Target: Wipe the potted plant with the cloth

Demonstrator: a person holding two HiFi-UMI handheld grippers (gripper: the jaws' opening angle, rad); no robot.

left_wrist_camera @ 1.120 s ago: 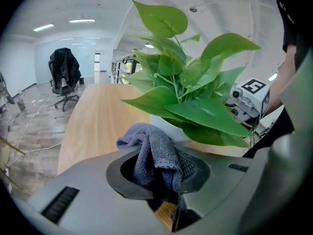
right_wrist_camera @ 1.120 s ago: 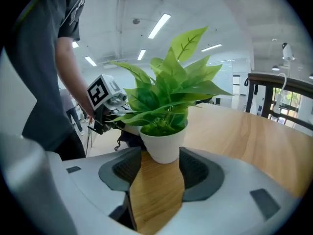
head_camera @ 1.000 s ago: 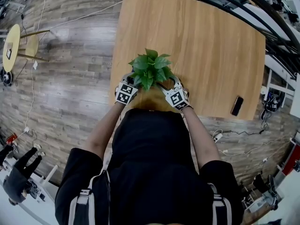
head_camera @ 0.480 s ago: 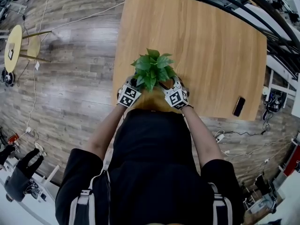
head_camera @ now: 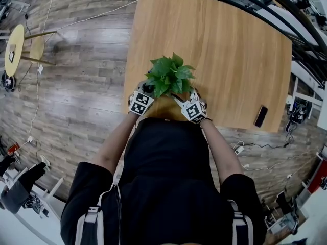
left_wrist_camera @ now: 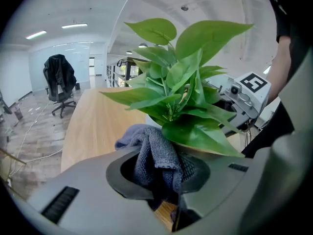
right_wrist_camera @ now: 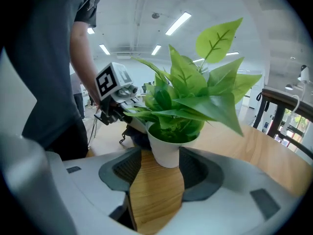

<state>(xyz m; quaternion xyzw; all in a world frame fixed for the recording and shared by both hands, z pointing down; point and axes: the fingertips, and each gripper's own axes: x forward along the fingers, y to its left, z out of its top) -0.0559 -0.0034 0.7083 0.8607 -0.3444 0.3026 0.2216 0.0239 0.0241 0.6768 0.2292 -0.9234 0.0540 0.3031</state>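
Note:
A leafy green plant in a white pot stands near the front edge of the wooden table. My left gripper is at the plant's left side, shut on a bunched grey-blue cloth. The cloth sits just under the lower leaves, against the pot's side. My right gripper is at the plant's right. In the right gripper view its jaws stand wide around the pot's base, and a strip of table shows between one pad and the pot.
A black phone lies near the table's front right edge. The person's body is close against the front edge. A yellow round stool and cables are on the floor to the left. An office chair stands beyond the table.

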